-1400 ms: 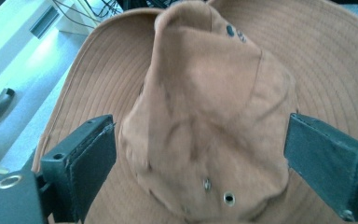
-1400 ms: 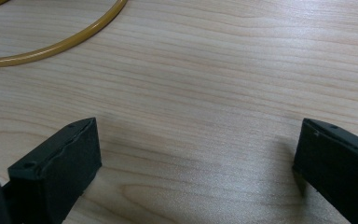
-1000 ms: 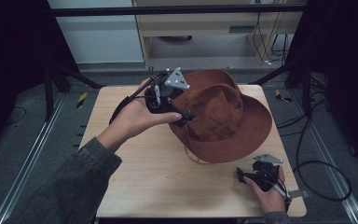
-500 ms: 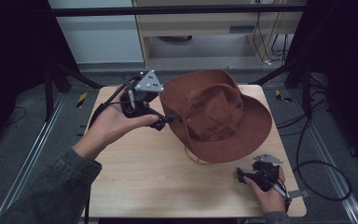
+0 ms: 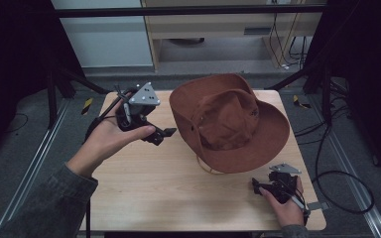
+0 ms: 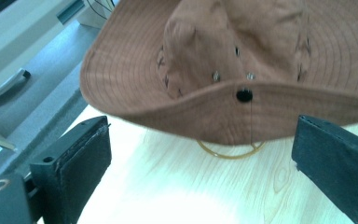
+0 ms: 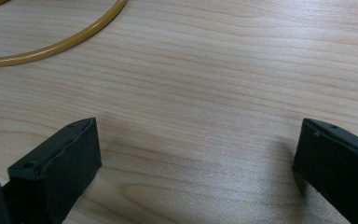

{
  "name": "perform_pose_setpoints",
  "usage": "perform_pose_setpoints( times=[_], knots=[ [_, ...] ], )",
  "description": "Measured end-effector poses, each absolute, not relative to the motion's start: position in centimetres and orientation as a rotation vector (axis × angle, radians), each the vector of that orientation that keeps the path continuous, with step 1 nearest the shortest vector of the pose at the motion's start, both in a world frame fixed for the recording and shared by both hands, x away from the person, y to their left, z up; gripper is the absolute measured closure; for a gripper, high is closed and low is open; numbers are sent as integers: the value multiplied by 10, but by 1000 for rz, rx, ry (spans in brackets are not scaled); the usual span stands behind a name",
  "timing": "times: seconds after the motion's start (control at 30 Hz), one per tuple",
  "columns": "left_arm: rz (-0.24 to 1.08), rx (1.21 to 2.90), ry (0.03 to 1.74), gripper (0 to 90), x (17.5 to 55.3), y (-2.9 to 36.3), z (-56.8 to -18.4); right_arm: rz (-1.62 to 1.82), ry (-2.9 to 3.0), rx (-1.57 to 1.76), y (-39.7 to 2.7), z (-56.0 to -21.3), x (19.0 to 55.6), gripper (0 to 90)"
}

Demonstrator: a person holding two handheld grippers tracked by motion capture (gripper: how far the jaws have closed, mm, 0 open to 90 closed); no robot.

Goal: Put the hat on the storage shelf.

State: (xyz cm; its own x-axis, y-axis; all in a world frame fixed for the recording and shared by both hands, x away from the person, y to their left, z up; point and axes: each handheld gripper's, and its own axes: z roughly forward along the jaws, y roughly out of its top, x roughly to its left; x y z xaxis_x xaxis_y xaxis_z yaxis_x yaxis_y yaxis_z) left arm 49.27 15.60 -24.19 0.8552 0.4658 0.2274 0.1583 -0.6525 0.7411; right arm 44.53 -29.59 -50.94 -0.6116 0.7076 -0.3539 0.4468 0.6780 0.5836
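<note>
While both tongs stand apart and empty, the step in hand reads as an approach to the hat, with no grip on it yet.

Item: hat, brown, wide-brimmed, soft cloth. Location: far right part of the worktop, crown up and tilted, near brim edge resting over a thin yellowish ring that lies flat on the wood. Condition: crown creased and dented along the top; brim stitched in close concentric rows and curled upward on the side facing the left tongs; small metal eyelets and lacing on the crown side; a dark stud on the upturned brim, with a fine cord hanging from it.

Left tongs: held above the worktop, just beside the hat's left brim, jaws wide open and aimed at it; nothing between them. In the left gripper view the curled brim sits between and beyond the two jaws, apart from both.

Right tongs: low at the near right corner of the worktop, near the hat's front brim, jaws open on bare wood, part of the ring ahead of them.

Next move, as judged: the left tongs would need to advance until the curled brim edge lies between the pads, then close on it. Soft cloth will likely fold under the grip, so a bite deep on the brim seems wise.
</note>
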Motion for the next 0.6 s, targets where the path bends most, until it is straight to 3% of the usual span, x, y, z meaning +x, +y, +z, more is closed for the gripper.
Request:
perform_pose_setpoints(
  times=[0.6],
  knots=[
    [473, 2269, 562, 37, 499, 200, -304, 601, 2319, 886, -296, -509, 445, 7]
  ],
)
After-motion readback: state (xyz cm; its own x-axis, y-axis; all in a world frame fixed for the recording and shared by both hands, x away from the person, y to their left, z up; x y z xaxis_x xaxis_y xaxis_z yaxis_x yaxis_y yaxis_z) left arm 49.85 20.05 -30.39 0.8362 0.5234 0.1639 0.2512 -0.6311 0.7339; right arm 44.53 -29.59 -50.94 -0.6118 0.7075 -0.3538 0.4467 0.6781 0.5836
